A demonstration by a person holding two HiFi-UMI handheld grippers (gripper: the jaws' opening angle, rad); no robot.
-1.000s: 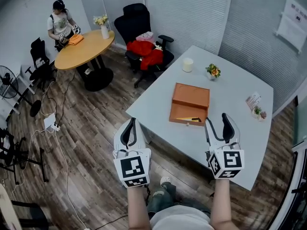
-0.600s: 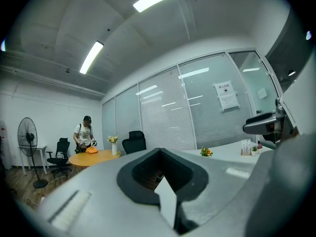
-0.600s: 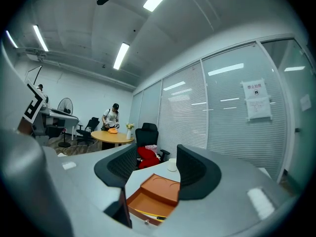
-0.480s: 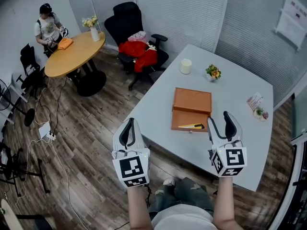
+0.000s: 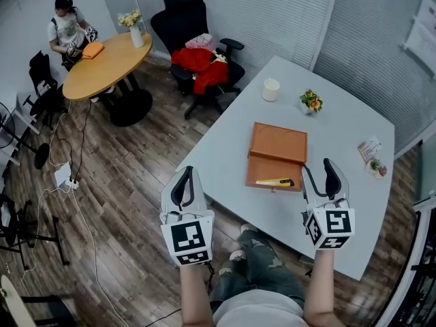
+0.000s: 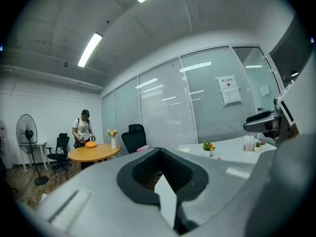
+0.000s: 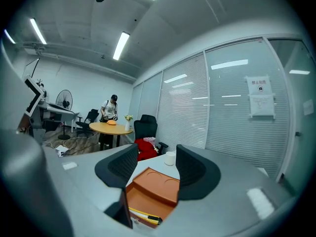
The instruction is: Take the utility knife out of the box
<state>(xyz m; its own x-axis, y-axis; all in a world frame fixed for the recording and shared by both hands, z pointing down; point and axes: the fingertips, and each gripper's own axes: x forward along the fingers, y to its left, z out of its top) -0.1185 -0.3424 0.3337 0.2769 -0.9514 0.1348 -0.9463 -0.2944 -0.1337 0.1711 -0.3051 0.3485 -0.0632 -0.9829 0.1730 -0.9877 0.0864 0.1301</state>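
Pale grey rectangular table (image 5: 231,148) takes the centre and right of the head view. Flat orange rectangular box (image 5: 278,144) sits mid-table and is open: lid toward the top of frame, tray toward the bottom. Left gripper (image 5: 184,181) is at lower left, off the table edge over the wood-plank floor (image 5: 122,182), jaws together with nothing in them. Right gripper (image 5: 319,170) is at lower right, over the table just right of the tray's near corner. Its jaws are wide apart, have just been closing slightly, and nothing sits between the pads. The right gripper view frames the box between the jaws, but well ahead. The slim yellow-and-black utility knife (image 5: 274,182) lies flat inside the tray along its near wall, untouched. Step, as I read it: approach, no grasp yet. Next move likely needs the right gripper shifted left and down, tipped steeper, jaws straddling the knife handle. The tray wall is tight beside it, so clearance is poor. The left could pin the box.
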